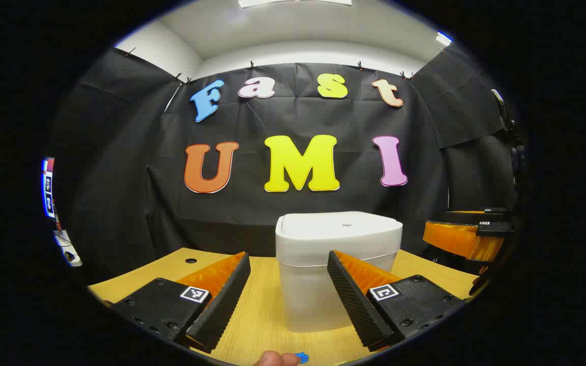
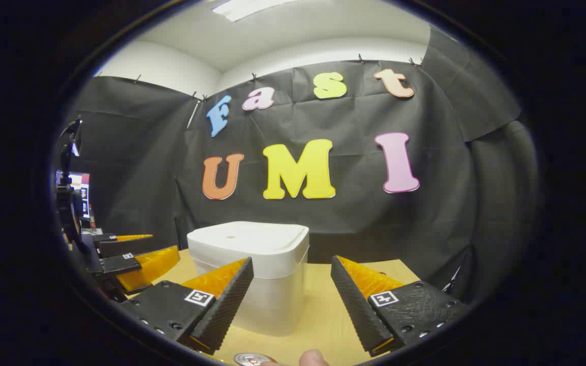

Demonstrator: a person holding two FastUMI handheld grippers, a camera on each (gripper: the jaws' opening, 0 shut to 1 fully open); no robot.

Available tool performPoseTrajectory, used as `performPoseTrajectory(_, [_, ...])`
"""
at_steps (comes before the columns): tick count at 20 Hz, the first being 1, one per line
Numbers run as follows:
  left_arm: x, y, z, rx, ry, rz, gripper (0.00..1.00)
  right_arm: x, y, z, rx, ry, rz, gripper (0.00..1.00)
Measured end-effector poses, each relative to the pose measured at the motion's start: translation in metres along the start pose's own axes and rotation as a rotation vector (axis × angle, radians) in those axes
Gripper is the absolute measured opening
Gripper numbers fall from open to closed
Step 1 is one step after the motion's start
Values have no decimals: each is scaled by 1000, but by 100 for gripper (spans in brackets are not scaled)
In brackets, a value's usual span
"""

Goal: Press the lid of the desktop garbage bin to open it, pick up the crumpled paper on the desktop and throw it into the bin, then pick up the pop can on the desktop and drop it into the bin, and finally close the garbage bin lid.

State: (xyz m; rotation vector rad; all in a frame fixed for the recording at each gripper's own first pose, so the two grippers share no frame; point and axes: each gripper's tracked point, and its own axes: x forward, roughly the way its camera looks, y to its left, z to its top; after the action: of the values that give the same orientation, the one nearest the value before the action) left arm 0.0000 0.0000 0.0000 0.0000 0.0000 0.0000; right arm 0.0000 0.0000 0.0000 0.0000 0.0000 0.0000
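Left gripper view shows one garbage bin point(image 1: 338, 264) — white, lid down — standing on the wooden desktop point(image 1: 176, 267) dead ahead at twelve o'clock. The left gripper point(image 1: 289, 300) hangs above the desk with its fingers spread wide, gripping nothing and touching nothing; the bin's lower body shows in the gap between them. At three o'clock the other gripper point(image 1: 468, 231) shows at the edge, well apart from the bin. A fingertip point(image 1: 272, 359) shows at six o'clock.

Right gripper view counts the same single bin point(image 2: 252, 269), at about eleven o'clock. The right gripper point(image 2: 292, 305) is likewise wide open and empty. One pop can point(image 2: 252, 360) — just its top — lies at six o'clock, beside a fingertip point(image 2: 313, 358). The left gripper point(image 2: 130, 254) shows at nine o'clock.
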Motion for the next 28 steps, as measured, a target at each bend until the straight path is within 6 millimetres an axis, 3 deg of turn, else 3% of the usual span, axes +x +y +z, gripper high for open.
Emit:
performPoseTrajectory(6, [-2, 13, -1, 27, 15, 65, 98, -2, -6, -1, -6, 1, -12, 94])
performPoseTrajectory(14, [-6, 13, 2, 15, -1, 76, 98, -2, -6, -2, -8, 1, -7, 95])
performPoseTrajectory(22, [-9, 5, 17, 82, -47, 54, 98, -7, -13, 3, -9, -13, -17, 95])
performPoseTrajectory(26, [-9, -3, 14, 92, -41, 51, 99, -8, -11, 2, -3, 0, -5, 97])
performPoseTrajectory(28, [-9, -7, 9, 71, -22, 42, 99, -7, -11, 3, -5, 3, -2, 93])
